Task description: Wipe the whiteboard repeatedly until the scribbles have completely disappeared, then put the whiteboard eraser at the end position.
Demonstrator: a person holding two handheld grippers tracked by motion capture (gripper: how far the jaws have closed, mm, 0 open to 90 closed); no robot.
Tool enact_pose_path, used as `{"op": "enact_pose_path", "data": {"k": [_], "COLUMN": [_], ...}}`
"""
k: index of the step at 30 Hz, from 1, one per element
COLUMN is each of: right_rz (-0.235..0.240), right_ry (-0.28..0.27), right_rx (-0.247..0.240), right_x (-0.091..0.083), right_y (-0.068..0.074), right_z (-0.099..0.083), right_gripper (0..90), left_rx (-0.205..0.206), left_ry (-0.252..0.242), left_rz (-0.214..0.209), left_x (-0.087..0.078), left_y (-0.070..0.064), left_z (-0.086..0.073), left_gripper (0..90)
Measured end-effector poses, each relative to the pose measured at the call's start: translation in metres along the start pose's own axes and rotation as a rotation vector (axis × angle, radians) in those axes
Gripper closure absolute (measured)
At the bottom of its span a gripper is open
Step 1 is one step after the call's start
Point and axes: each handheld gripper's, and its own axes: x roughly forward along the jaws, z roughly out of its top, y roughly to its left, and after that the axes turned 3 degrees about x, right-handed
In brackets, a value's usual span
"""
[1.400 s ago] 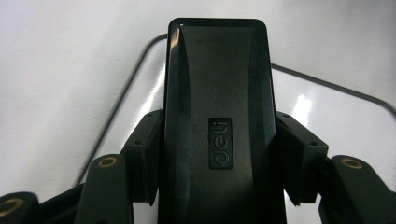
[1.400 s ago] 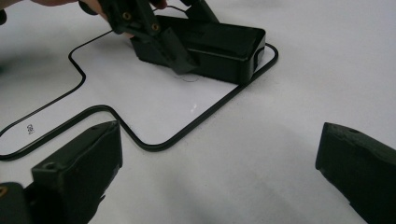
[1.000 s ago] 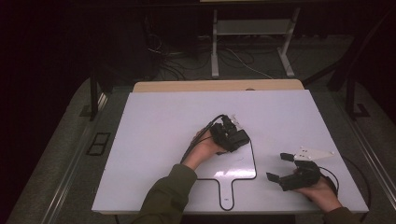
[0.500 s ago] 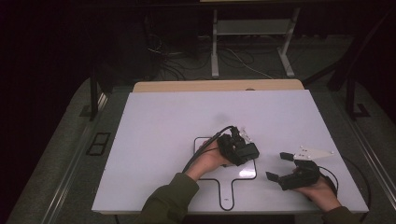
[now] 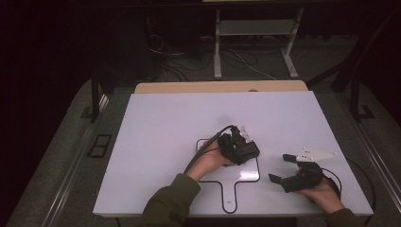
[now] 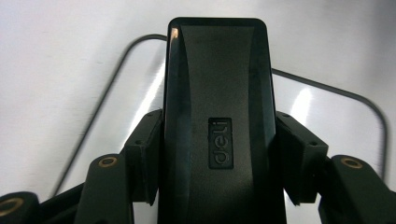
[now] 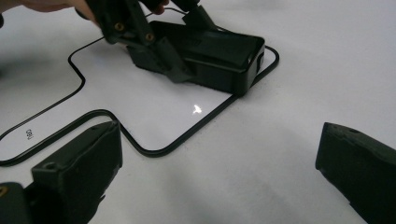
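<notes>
A black rectangular box (image 6: 215, 102) with a "deli" mark on its lid sits clamped between the jaws of my left gripper (image 6: 219, 158), which is shut on its long sides. From above, the box (image 5: 247, 150) and left gripper (image 5: 240, 148) are at the table's middle, over the upper right corner of a black paddle-shaped outline (image 5: 236, 174). In the right gripper view the box (image 7: 219, 51) rests on the surface inside that outline (image 7: 154, 112), with the left gripper (image 7: 159, 46) on it. My right gripper (image 5: 280, 168) stands open to the right, jaws wide apart and holding nothing (image 7: 219, 186).
The white tabletop (image 5: 165, 127) spreads wide to the left and back. A wooden edge (image 5: 217, 87) runs along its far side. Beyond it are a dark floor, cables and a metal stand (image 5: 255, 28). The outline's handle (image 5: 230, 196) points toward the front edge.
My left gripper carried the black box a little right and nearer, onto the outline's corner, then held still. The right gripper has stayed in place, open.
</notes>
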Motion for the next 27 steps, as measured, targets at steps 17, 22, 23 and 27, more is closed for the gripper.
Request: {"op": "enact_pose_path", "data": {"k": [17, 22, 23, 27], "right_rz": [0.006, 0.008, 0.009, 0.010], "right_ry": [-0.004, -0.003, -0.005, -0.007], "right_rx": [-0.006, -0.003, -0.002, -0.001], "right_x": [-0.002, -0.001, -0.002, -0.002], "right_y": [0.000, 0.000, 0.000, -0.001], "right_z": [-0.001, -0.001, -0.001, -0.001], "right_gripper": [0.0, 0.0, 0.0, 0.0], "left_rx": [-0.064, -0.077, -0.095, -0.106], "left_ry": [-0.073, -0.087, -0.096, -0.105], "left_rz": [-0.032, -0.031, -0.030, -0.024], "left_x": [-0.019, -0.029, -0.031, -0.038], "left_y": [0.004, 0.008, 0.008, 0.015], "left_z": [-0.009, -0.010, -0.010, -0.013], "left_gripper": [39.3, 39.3, 39.3, 39.3]}}
